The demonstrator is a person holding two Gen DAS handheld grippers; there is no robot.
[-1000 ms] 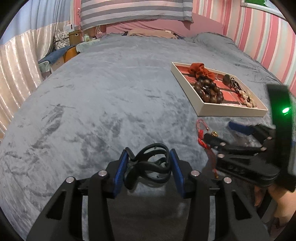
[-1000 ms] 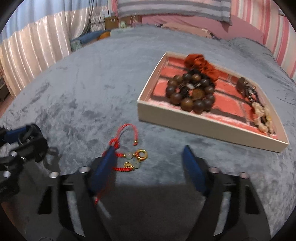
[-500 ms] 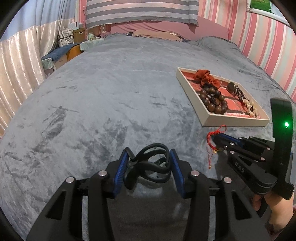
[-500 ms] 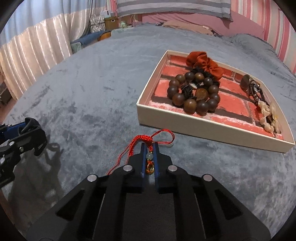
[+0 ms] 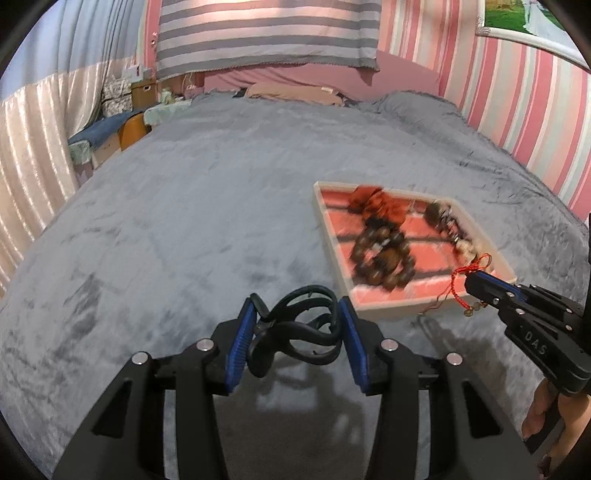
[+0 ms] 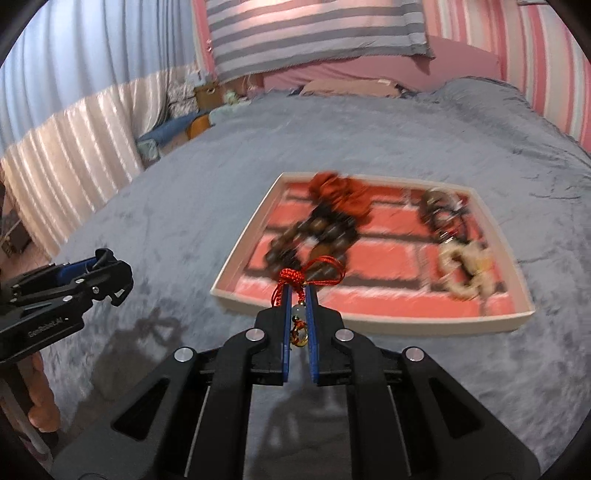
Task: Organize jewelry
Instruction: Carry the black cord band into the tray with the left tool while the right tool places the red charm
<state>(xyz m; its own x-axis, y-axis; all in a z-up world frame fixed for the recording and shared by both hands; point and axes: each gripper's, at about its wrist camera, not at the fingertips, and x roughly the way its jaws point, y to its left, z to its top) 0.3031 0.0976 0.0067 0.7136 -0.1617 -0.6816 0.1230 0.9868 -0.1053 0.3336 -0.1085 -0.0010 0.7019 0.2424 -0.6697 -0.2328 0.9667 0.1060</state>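
- Count: two grippers, one tray, four jewelry pieces in the tray area or held plus one black piece; tray contents are blurred.
- Tray (image 6: 517, 314), cream rim with brick-pattern liner, sits on the grey blanket (image 5: 184, 229), centre-right in both views. Inside: one orange fabric scrunchie (image 6: 332, 188) at the far end, one dark bead bracelet (image 6: 314, 236) beside it, one pale shell-and-cord strand (image 6: 465, 258) on the right side.
- Right gripper (image 6: 299, 295): clenched on the red cord charm (image 6: 295, 275); knot and loop stick out past the tips, pale bead and gold ring sit between the blue pads. Tips overlap the tray's near rim in frame.
- Left gripper (image 5: 295, 317): jaws partly closed, grasping the black hair clip (image 5: 299, 325) between blue pads, lower centre, left of the tray's near corner.
- Surroundings: striped pillow (image 5: 266, 33) at top, curtain (image 6: 66, 140) at left.
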